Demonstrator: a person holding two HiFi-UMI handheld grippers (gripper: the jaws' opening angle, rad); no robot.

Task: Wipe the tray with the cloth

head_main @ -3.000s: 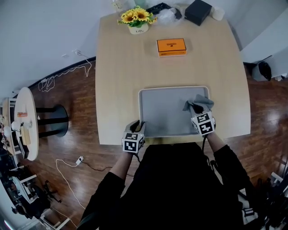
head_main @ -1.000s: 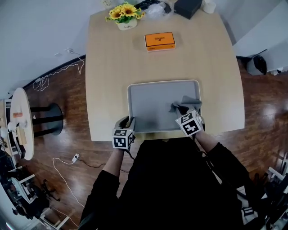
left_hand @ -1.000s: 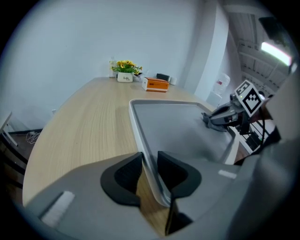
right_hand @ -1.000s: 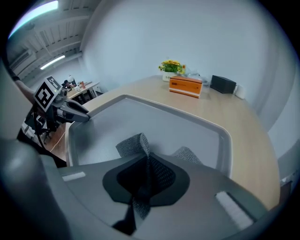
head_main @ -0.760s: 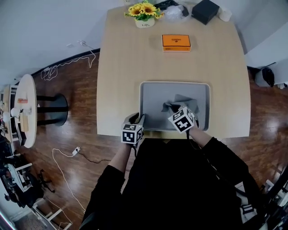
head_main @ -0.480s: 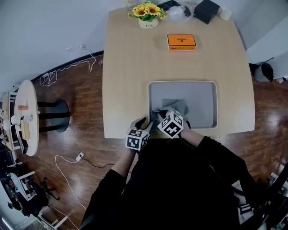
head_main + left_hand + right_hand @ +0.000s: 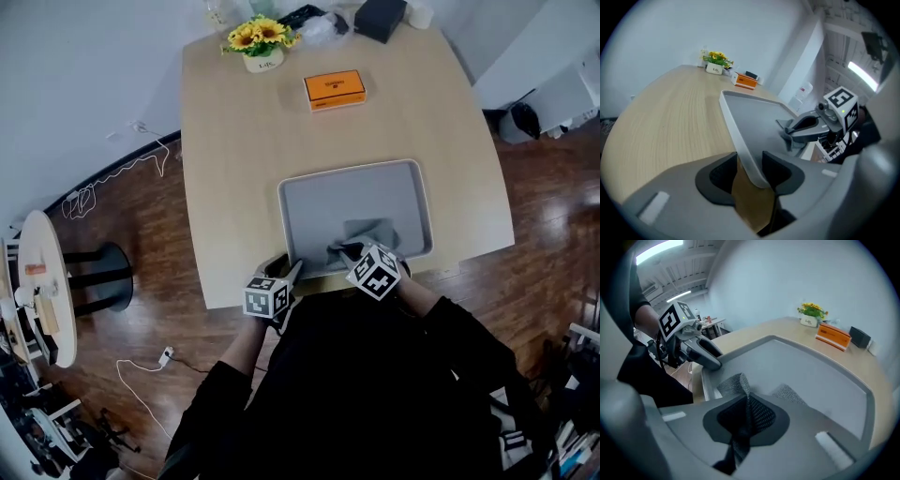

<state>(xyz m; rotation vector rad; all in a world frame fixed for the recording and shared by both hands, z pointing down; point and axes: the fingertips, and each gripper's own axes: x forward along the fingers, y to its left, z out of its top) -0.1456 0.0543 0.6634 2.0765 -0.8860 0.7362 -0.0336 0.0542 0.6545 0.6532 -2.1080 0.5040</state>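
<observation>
- The grey cloth [image 7: 371, 231] is lying crumpled inside the tray [image 7: 354, 170], at about 5 o'clock on the tray's floor and close to the near rim.
- The right gripper [image 7: 341, 249] is pinching the cloth at its 8 o'clock edge. In the right gripper view its jaws are pressing together on a bunched fold of the mesh fabric [image 7: 737, 382], which is rising in a peak just beyond them.
- The tray is sitting flat on the table [image 7: 242, 169] with its long side running 9 to 3 o'clock, near the table's 6 o'clock edge.
- The left gripper [image 7: 286, 271] is clamping the tray at its 7 o'clock corner. In the left gripper view one jaw is sitting inside the wall and one outside, both pressing on the pale rim [image 7: 740, 140].
- The two grippers are working near each other but apart, the left one at 8 o'clock from the right one.
- An orange box [image 7: 335, 89] is lying at 12 o'clock from the tray, well apart from it.
- A pot of yellow flowers [image 7: 257, 41] is standing at 11 o'clock, by the table's far edge.
- A black box [image 7: 380, 16] is sitting at the far edge too, at 12 o'clock.
</observation>
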